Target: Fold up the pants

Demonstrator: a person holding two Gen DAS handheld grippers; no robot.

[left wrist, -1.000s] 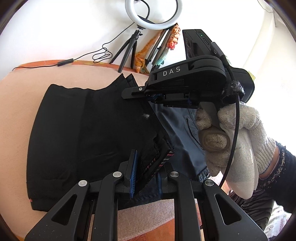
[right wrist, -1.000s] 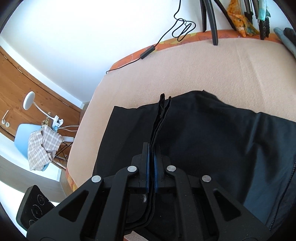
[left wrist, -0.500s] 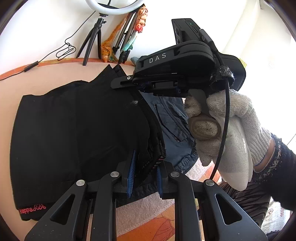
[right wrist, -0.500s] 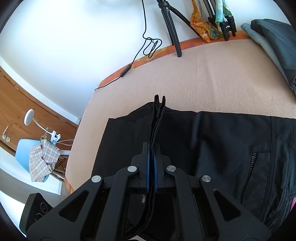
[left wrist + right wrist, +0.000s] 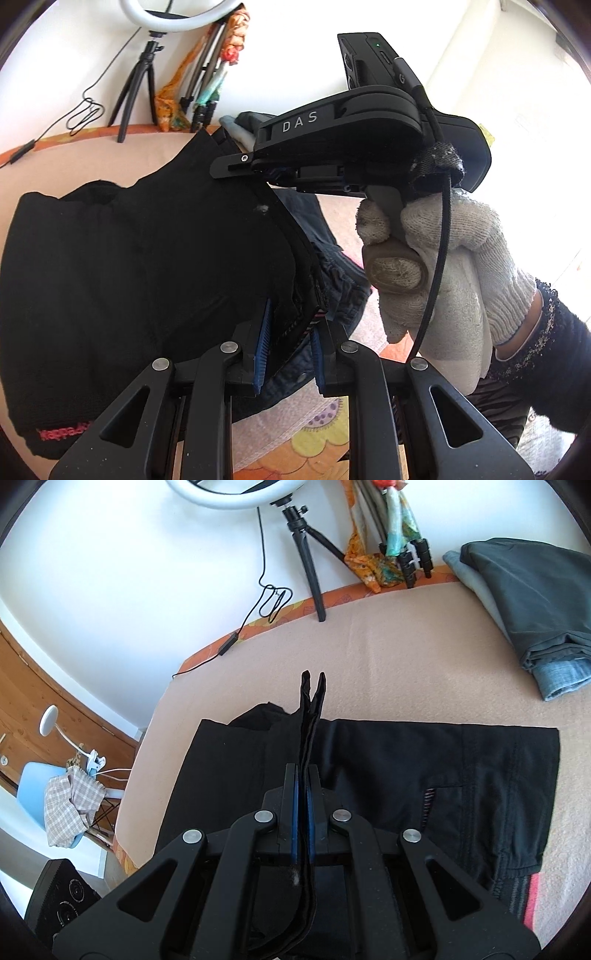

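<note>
The bed carries the black pants, which lie spread over its near half. Only the right wrist view shows a folded pile far right, a chair at left and the ring light at the wall. The left wrist view shows the gloved hand. The right gripper is clenched on a raised pants edge. The left gripper pinches the waistband.
</note>
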